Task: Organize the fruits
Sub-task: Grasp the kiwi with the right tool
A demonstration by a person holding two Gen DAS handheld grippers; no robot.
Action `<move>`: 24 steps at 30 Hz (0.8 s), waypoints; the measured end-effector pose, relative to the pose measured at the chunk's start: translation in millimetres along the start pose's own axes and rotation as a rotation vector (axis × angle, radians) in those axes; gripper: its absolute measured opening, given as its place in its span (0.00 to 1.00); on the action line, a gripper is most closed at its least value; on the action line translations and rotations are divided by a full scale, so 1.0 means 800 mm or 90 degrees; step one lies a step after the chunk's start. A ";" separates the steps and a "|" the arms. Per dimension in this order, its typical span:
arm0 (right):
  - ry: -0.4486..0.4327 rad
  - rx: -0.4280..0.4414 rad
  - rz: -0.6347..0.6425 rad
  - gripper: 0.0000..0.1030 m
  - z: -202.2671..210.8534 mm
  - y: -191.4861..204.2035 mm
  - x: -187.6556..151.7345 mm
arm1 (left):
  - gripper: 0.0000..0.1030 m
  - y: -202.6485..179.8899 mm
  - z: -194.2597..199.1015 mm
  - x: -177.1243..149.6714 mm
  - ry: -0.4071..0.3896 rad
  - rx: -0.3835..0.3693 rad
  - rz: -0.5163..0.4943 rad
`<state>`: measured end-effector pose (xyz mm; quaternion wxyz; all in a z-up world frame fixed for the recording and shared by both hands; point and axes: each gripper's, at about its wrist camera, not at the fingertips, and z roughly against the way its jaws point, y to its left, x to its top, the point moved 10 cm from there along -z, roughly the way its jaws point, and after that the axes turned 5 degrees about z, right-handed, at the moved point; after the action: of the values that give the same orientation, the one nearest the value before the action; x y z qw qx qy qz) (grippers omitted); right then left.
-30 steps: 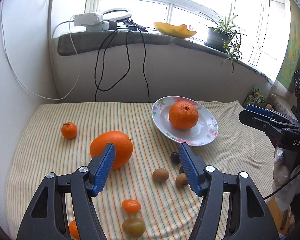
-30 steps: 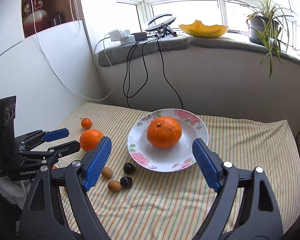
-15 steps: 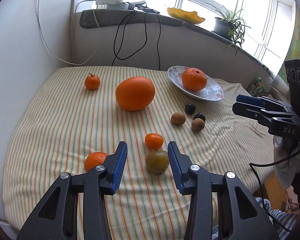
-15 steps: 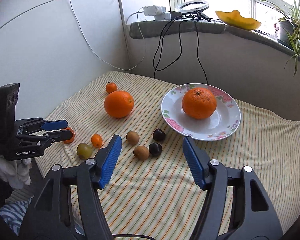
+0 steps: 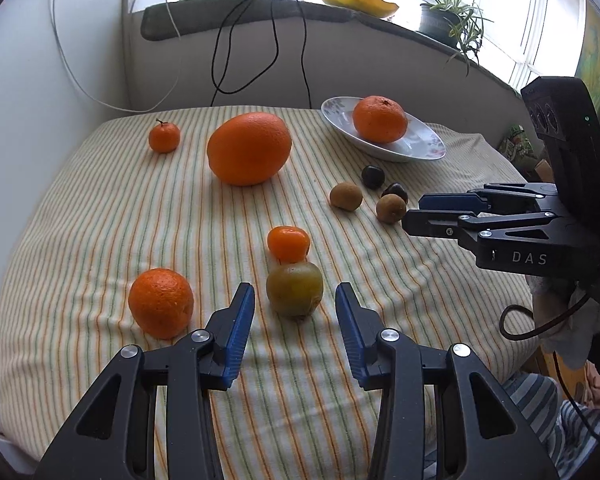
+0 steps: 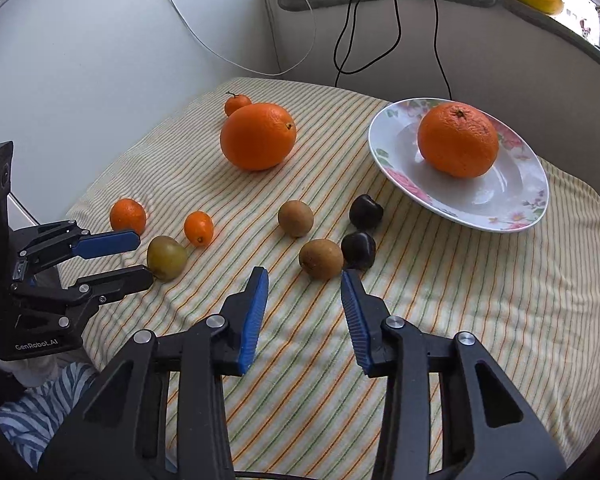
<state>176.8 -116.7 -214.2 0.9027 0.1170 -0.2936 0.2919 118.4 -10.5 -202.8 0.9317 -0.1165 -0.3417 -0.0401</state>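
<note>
My left gripper (image 5: 294, 287) stands open low over the striped cloth, and a greenish fruit (image 5: 295, 294) lies just past its tips, unpressed. A small orange fruit (image 5: 288, 243) touches the fruit's far side and a mandarin (image 5: 161, 302) sits to its left. My right gripper (image 6: 304, 272) is closing with nothing between its pads; a brown kiwi (image 6: 321, 259) lies just beyond its tips. A second kiwi (image 6: 295, 218) and two dark fruits (image 6: 358, 250) are close by. One orange (image 6: 458, 140) rests on the flowered plate (image 6: 500, 204); a big orange (image 6: 258, 136) lies on the cloth.
A small stemmed tangerine (image 5: 164, 137) sits far left near the white wall. Black cables (image 5: 274, 40) hang from the sill, which holds a power strip, a yellow dish (image 5: 358, 0) and a plant (image 5: 446, 20). The cloth's near edge drops off over striped trousers (image 6: 28, 412).
Both grippers have come down and drawn back toward the near fruits while their jaws narrowed. The left now frames the greenish fruit and the right sits just short of the brown kiwi.
</note>
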 end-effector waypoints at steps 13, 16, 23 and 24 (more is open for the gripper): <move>0.035 0.002 -0.045 0.34 -0.031 -0.020 0.002 | 0.40 0.001 -0.029 -0.001 0.024 0.010 -0.006; 0.040 -0.003 -0.034 0.34 -0.036 -0.017 0.011 | 0.40 0.001 -0.030 0.001 0.023 0.009 -0.007; 0.049 -0.016 -0.027 0.34 -0.042 -0.012 0.018 | 0.35 0.003 -0.031 -0.002 0.021 0.017 -0.014; 0.051 -0.019 -0.024 0.34 -0.044 -0.011 0.018 | 0.34 0.003 -0.030 -0.001 0.020 0.015 -0.012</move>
<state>208.0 -103.7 -233.6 0.9207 0.0968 -0.2594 0.2751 133.2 -14.2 -222.0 0.9379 -0.1016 -0.3283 -0.0466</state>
